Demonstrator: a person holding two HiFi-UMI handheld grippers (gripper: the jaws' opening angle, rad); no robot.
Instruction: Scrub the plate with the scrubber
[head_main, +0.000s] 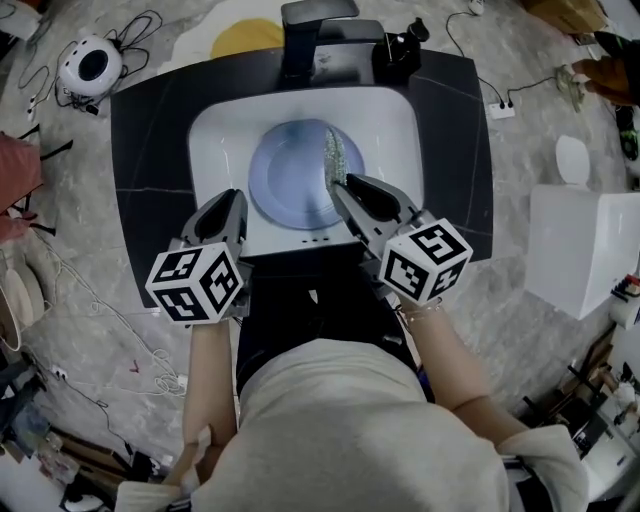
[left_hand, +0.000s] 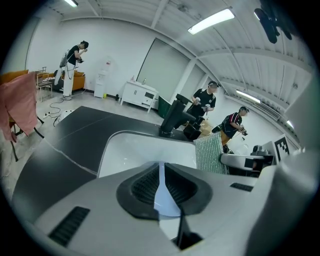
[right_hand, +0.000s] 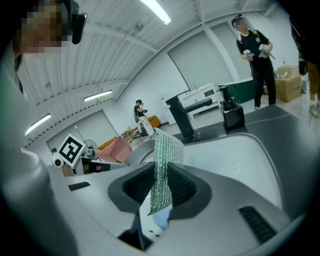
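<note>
Nearest, in the head view: both forearms reach forward over a black counter (head_main: 150, 130).

Left gripper (head_main: 235, 200): jaws drawn in to a thin slit, pinched on a pale blue edge in its own view (left_hand: 160, 175). This is the left rim of the plate (head_main: 290, 175).

Right gripper (head_main: 340, 185): jaws clamped on the lower part of the scrubber (right_hand: 162, 155), a green mesh sheet. The sheet stands upright out of the jaws (right_hand: 160, 187). The top end is free and folds over a little.

In the head view the scrubber (head_main: 333, 155) stands on edge over the right side of the plate. Actual contact cannot be told.

The plate is round and light blue. It sits in the middle of the white sink (head_main: 215, 125), which is set into the counter.

At the far rim of the sink stands a dark faucet (head_main: 305, 40).

Beyond the counter, on a grey floor: loose cables and a round white device (head_main: 90, 65) at the far left. A white box (head_main: 580, 245) stands off to the right.
</note>
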